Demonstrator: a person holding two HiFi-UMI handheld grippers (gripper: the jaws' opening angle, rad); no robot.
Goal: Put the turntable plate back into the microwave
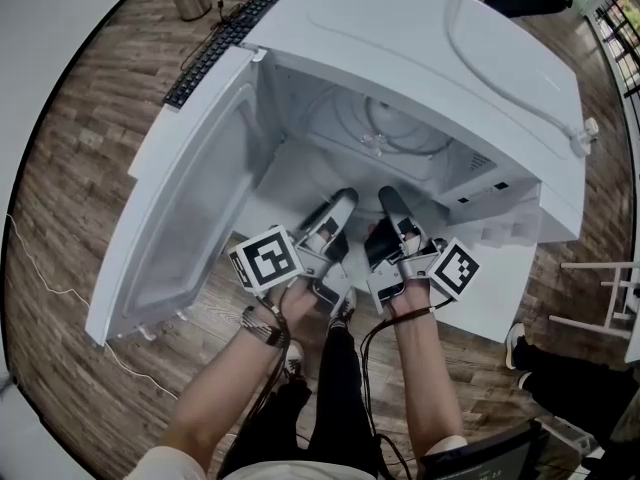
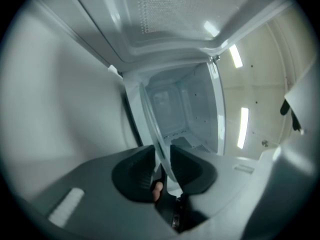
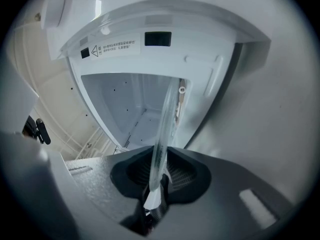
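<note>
Clear glass, the turntable plate [image 1: 400, 133] lies inside the cavity of the white microwave [image 1: 480, 58] in the head view. Your left gripper [image 1: 338, 203] and right gripper [image 1: 390, 200] sit side by side at the cavity's mouth, both on the plate's near rim, probably to keep it level. In the left gripper view the rim runs between the pads, which stand slightly off it and grip nothing, likely because the plate seems to rest on the cavity floor. In the right gripper view the jaws are clamped on the rim, steadying it in the cavity.
</note>
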